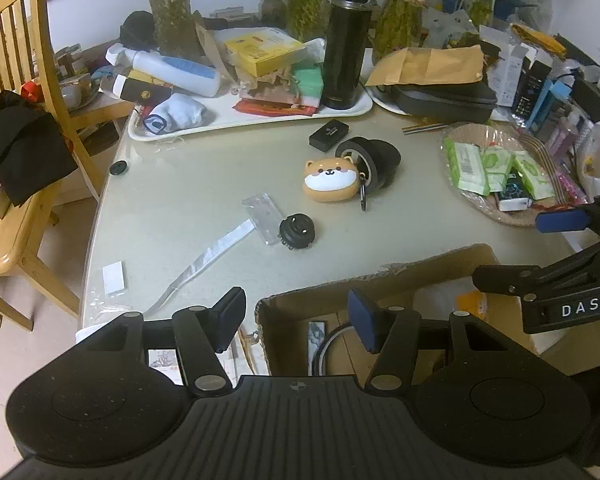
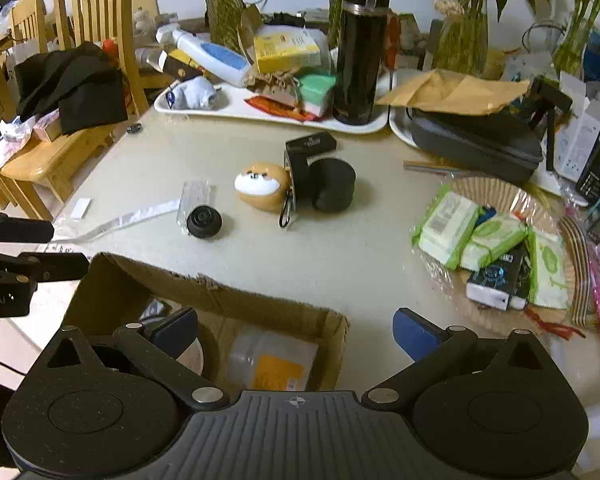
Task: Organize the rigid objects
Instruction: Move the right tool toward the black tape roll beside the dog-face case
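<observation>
Cluttered beige table (image 2: 340, 248) carries a cardboard box (image 2: 260, 300) at 6 o'clock; the dog-faced case (image 2: 260, 186) lies centre, black tape rolls (image 2: 332, 184) at its 3 o'clock. Right gripper (image 2: 296, 332) gapes wide, empty; left gripper (image 1: 296, 320) stands half-spread, holding nothing.

Dog-shaped case (image 1: 330, 181) mid-table (image 1: 160, 200), tape roll (image 1: 370, 162) behind-right; cardboard box (image 1: 380, 276) nearest, perhaps holding jar (image 2: 274, 364).
</observation>
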